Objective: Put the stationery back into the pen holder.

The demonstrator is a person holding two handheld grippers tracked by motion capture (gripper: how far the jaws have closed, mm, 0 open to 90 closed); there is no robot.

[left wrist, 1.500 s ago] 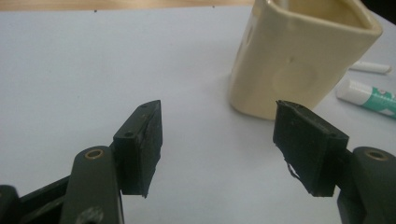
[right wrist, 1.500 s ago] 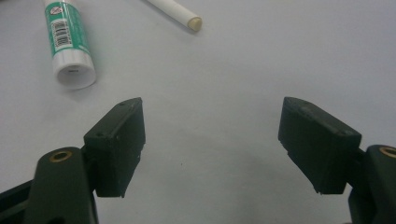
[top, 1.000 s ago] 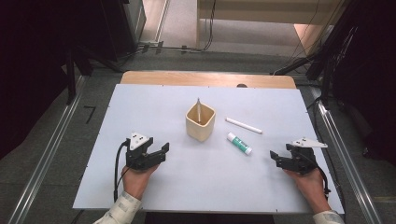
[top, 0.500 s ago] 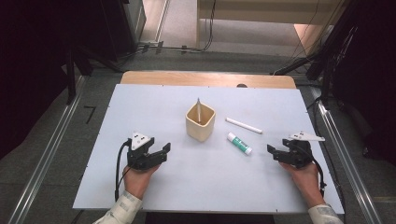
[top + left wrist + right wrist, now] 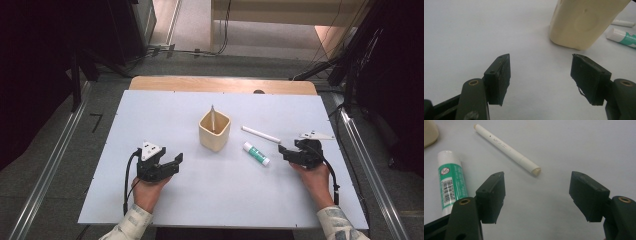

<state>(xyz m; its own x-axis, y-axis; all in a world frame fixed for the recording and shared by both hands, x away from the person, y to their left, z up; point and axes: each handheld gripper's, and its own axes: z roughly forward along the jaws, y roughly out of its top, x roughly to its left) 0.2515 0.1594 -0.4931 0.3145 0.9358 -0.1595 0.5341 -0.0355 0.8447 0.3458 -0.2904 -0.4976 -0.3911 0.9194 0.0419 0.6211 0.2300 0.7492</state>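
Note:
A cream square cup [image 5: 214,131] stands mid-table with a thin stick [image 5: 212,115] leaning inside it. To its right lie a white marker [image 5: 261,134] and a green-and-white glue stick [image 5: 256,153]. My left gripper [image 5: 176,164] rests open on the table, pointing toward the cup [image 5: 584,22], nothing between its jaws [image 5: 541,77]. My right gripper [image 5: 283,154] sits just right of the glue stick. Its jaws have just been closing a little but stay open and empty [image 5: 537,196], with the marker's [image 5: 506,147] near end just beyond them and the glue stick [image 5: 450,180] beside the left jaw.
The white tabletop [image 5: 150,115] ends in a wooden strip [image 5: 220,84] at the far edge. Grey floor with metal rails [image 5: 50,165] flanks both sides. A small light plate [image 5: 316,135] rides on the right gripper. Bare table lies between the two hands.
My right hand has slid left and away from the front edge, toward the glue stick and marker. The left hand, cup and other items have stayed put.

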